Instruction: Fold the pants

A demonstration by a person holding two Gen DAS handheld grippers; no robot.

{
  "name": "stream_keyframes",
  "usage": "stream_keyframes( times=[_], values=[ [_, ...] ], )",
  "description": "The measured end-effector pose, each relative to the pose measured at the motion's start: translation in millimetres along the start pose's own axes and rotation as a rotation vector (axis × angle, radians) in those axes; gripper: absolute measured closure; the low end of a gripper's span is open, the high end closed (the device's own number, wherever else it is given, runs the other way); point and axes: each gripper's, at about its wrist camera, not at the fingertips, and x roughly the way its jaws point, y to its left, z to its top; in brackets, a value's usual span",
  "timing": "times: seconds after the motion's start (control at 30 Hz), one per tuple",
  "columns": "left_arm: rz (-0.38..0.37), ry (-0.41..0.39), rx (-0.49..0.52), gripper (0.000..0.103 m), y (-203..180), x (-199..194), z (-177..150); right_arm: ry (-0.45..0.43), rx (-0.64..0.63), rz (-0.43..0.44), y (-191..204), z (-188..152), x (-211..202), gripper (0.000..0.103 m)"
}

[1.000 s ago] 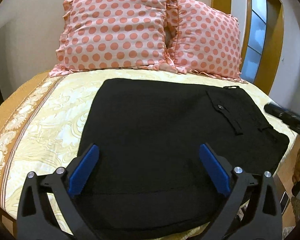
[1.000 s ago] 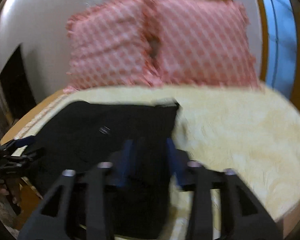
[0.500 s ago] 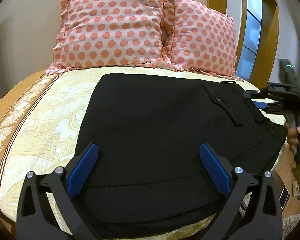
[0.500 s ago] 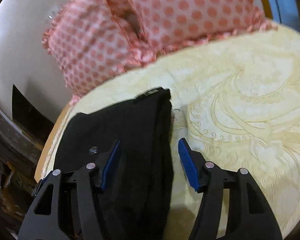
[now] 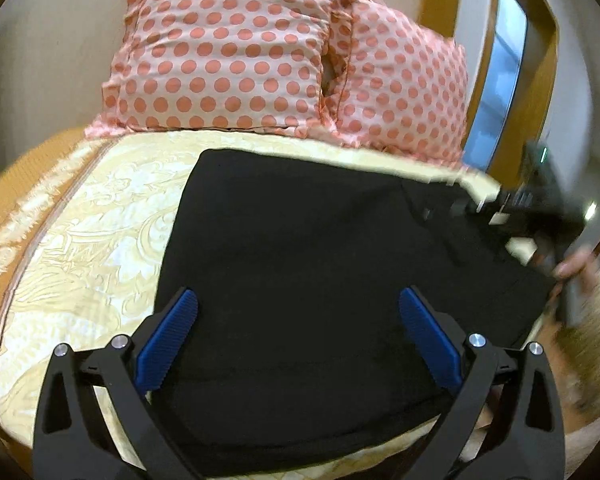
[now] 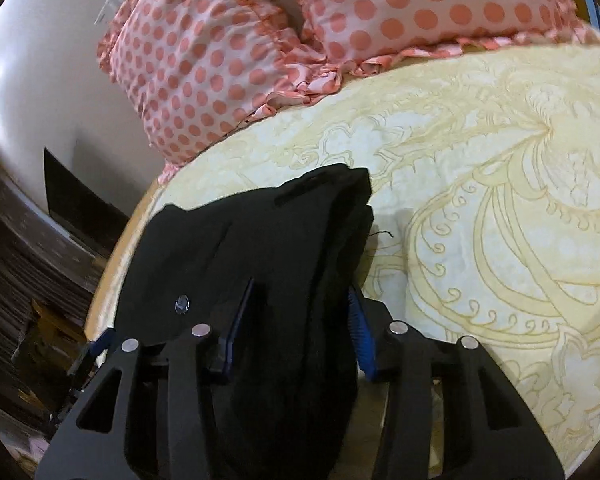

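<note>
Black pants (image 5: 308,280) lie folded flat on the yellow bedspread (image 5: 80,232). My left gripper (image 5: 298,332) is open, its blue pads wide apart over the near hem, holding nothing. My right gripper (image 6: 300,324) straddles the thick waistband edge of the pants (image 6: 284,248), its blue pads (image 6: 358,332) pressing the fabric on both sides. A pocket button (image 6: 181,303) shows beside it. In the left wrist view the right gripper (image 5: 540,216) appears blurred at the pants' right edge, with the person's hand (image 5: 580,276).
Two pink polka-dot pillows (image 5: 228,60) (image 5: 404,92) lean at the head of the bed. A wooden window frame (image 5: 512,52) stands at the right. The bed's left edge (image 6: 112,264) drops to dark flooring (image 6: 24,280).
My right gripper has moved onto the waistband edge and closed in on the fabric. My left gripper has stayed open over the hem, tilting slightly.
</note>
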Motion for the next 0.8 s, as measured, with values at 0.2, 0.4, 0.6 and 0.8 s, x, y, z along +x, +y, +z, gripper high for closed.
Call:
stream_keyframes(
  times=[0.2, 0.4, 0.6, 0.8],
  values=[
    [-0.028, 0.032, -0.129, 0.003, 39, 10, 51, -0.033, -0.125, 0.023, 16, -4, -5, 0.079],
    [-0.021, 0.225, -0.156, 0.019, 64, 65, 72, 0.007, -0.046, 0.036, 2, 0, 3, 0.068],
    [-0.064, 0.324, -0.200, 0.048, 71, 93, 78, 0.007, -0.055, 0.044, 1, 1, 7, 0.073],
    [-0.047, 0.304, -0.164, 0.093, 63, 83, 81, -0.037, -0.141, 0.050, 18, 0, -2, 0.083]
  ],
)
